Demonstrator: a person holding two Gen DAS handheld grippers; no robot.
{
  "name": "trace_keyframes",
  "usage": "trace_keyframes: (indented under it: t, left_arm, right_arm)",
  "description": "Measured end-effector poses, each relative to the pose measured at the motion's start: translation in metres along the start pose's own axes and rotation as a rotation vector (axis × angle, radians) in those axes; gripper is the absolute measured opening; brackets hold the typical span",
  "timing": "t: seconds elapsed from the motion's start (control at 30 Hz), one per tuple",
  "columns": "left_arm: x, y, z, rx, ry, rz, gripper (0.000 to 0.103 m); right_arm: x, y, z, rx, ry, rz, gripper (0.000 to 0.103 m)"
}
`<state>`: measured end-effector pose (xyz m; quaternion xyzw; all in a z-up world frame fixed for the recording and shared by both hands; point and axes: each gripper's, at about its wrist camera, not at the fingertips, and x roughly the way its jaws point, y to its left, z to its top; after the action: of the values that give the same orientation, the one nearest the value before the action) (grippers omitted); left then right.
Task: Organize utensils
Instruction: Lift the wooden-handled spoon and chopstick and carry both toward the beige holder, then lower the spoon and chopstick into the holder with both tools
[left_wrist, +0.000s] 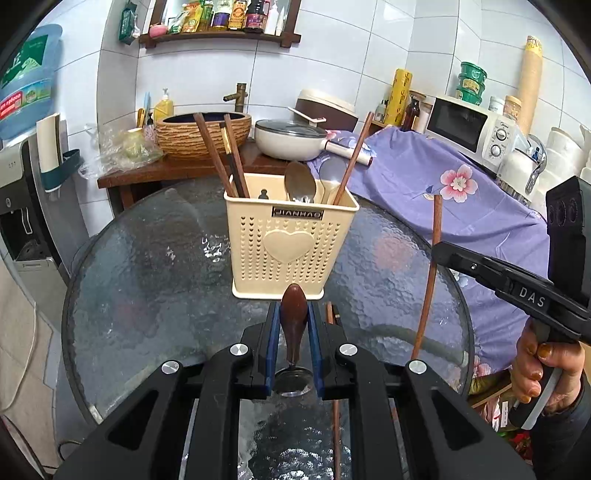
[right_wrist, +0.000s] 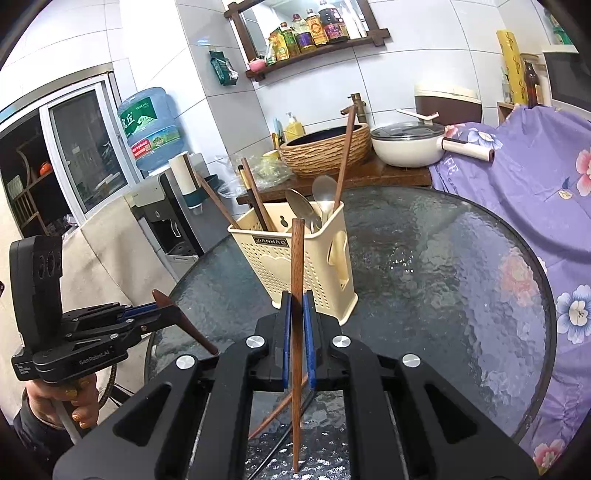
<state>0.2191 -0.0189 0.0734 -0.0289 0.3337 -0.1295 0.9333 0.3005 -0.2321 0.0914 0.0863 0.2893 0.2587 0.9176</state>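
Left wrist view: the left gripper (left_wrist: 291, 325) is clamped on one wooden-handled spoon (left_wrist: 294, 321), handle end up between the blue pads, metal bowl down near the glass. One cream utensil holder (left_wrist: 290, 236) stands on the round glass table (left_wrist: 147, 266), toward its far edge and just beyond the spoon. The holder contains three brown chopsticks (left_wrist: 221, 155) leaning left in the left compartment; the right compartment holds two metal spoons (left_wrist: 300, 181) and one more chopstick (left_wrist: 354, 158) leaning right. One loose chopstick (left_wrist: 335, 417) lies on the glass at the near edge, partly hidden under the gripper. The right gripper (left_wrist: 439, 248) enters from the right side, closed on one upright chopstick (left_wrist: 430, 273). Open glass lies left and right of the holder. The purple floral cloth (left_wrist: 424, 173) borders the table's far right edge.

Right wrist view: the right gripper (right_wrist: 297, 314) holds the upright chopstick (right_wrist: 297, 332) narrowly between its blue pads, top end level with the holder's rim, lower end at the glass. The utensil holder (right_wrist: 295, 269) stands just past the fingertips. At least two loose sticks (right_wrist: 280, 410) lie crossed at the near edge; the exact count cannot be told. The left gripper (right_wrist: 162, 314) sits over the left edge, gripping the wooden-handled spoon (right_wrist: 184, 321). The right half of the glass table (right_wrist: 461, 280) is open surface up to the rim.
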Motion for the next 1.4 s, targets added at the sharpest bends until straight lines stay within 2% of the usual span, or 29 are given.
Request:
trace_keyframes:
  t: [0.23, 0.47, 0.73, 1.0, 1.1, 1.17, 1.27, 1.4]
  left_arm:
    - [-0.004, -0.003, 0.016, 0.011, -0.022, -0.004, 0.015]
    - [-0.012, -0.005, 0.047, 0.012, -0.050, -0.007, 0.015]
    - [-0.030, -0.005, 0.099, -0.004, -0.157, 0.004, 0.015]
    - [-0.041, 0.003, 0.154, -0.051, -0.282, 0.041, 0.015]
    - [-0.040, 0.002, 0.168, -0.038, -0.330, 0.091, 0.015]
    - [-0.032, 0.002, 0.176, -0.040, -0.348, 0.116, 0.015]
    - [-0.015, 0.004, 0.178, -0.071, -0.346, 0.102, 0.015]
    - [0.010, 0.004, 0.167, -0.071, -0.338, 0.126, 0.015]
  right_arm:
    - [-0.007, 0.007, 0.017, -0.011, -0.015, 0.008, 0.007]
    - [-0.010, 0.019, 0.046, -0.024, -0.022, 0.026, 0.007]
    - [-0.016, 0.039, 0.101, -0.053, -0.080, 0.010, 0.007]
    - [-0.019, 0.057, 0.161, -0.063, -0.195, -0.019, 0.007]
    - [-0.018, 0.062, 0.178, -0.072, -0.249, -0.052, 0.007]
    - [-0.012, 0.066, 0.186, -0.104, -0.301, -0.110, 0.007]
    - [0.002, 0.068, 0.185, -0.120, -0.330, -0.155, 0.007]
    - [0.019, 0.067, 0.173, -0.148, -0.359, -0.210, 0.007]
